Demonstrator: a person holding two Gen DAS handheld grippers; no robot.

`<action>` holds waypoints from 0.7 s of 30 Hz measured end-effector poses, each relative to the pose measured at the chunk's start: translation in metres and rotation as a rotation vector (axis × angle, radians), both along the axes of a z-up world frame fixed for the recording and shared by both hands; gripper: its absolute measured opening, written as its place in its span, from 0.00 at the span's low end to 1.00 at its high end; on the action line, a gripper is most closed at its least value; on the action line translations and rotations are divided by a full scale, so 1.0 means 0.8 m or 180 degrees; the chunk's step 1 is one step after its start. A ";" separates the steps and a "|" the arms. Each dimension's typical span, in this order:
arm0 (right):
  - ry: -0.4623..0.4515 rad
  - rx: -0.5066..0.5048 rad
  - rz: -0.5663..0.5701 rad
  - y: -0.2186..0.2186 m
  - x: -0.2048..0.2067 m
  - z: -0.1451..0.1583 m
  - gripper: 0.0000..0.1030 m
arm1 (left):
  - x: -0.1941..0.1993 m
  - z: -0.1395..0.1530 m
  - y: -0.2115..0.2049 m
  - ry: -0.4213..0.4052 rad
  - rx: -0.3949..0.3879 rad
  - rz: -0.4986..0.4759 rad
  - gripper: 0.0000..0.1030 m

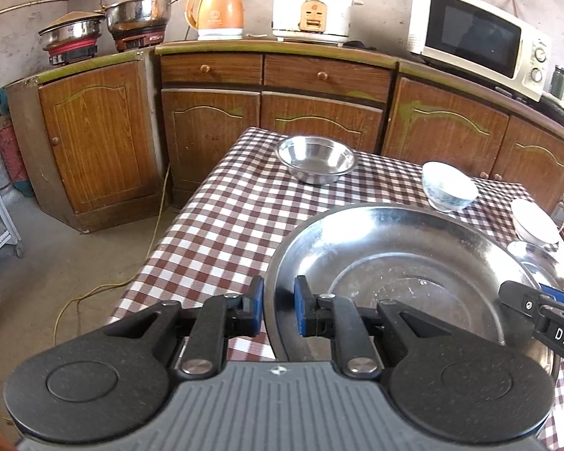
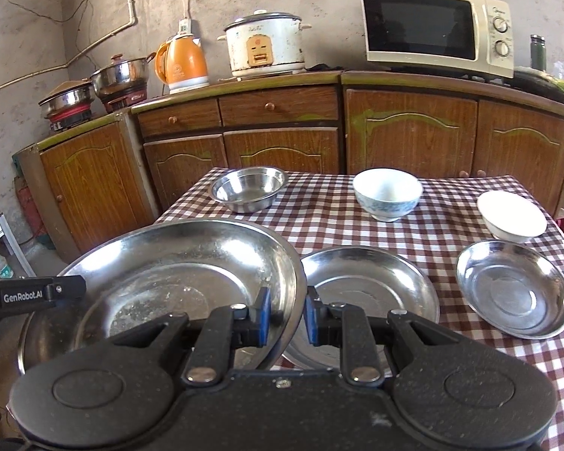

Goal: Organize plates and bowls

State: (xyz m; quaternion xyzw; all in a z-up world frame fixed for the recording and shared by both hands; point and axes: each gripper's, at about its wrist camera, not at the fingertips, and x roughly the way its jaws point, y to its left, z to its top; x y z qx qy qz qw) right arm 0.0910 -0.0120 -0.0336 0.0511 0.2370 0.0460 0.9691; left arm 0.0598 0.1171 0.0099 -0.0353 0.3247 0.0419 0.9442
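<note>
Holding a big steel pan (image 2: 161, 274) by opposite rims: left gripper (image 1: 278, 302) pinched tight on the left edge, right gripper (image 2: 286, 310) nipped almost closed on the right edge. Sitting lower left in the right wrist view, seemingly lifted, overlapping a mid plate (image 2: 372, 285) at lower centre. Likely mid-carry, to be nested or stacked; needing next a level, matched lowering with both grips firm. Facing up, round, so no long axis, rim tilted slightly. Further right: a small plate (image 2: 513, 289); above, steel bowl (image 2: 248, 188), patterned bowl (image 2: 387, 193), white bowl (image 2: 511, 216).
</note>
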 end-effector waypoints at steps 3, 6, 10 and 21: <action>-0.0006 0.0034 -0.0043 -0.010 -0.009 0.002 0.24 | -0.005 0.000 -0.009 -0.0008 0.0002 -0.0047 0.17; -0.0019 0.0036 -0.0089 -0.019 -0.018 0.002 0.24 | -0.010 0.000 -0.017 -0.0018 0.0002 -0.0086 0.17; -0.0028 0.0038 -0.0140 -0.029 -0.027 0.002 0.24 | -0.015 0.000 -0.026 -0.0012 0.0007 -0.0133 0.17; -0.0008 0.0079 -0.0297 -0.068 -0.054 -0.003 0.23 | -0.026 -0.003 -0.062 0.0005 0.0018 -0.0320 0.17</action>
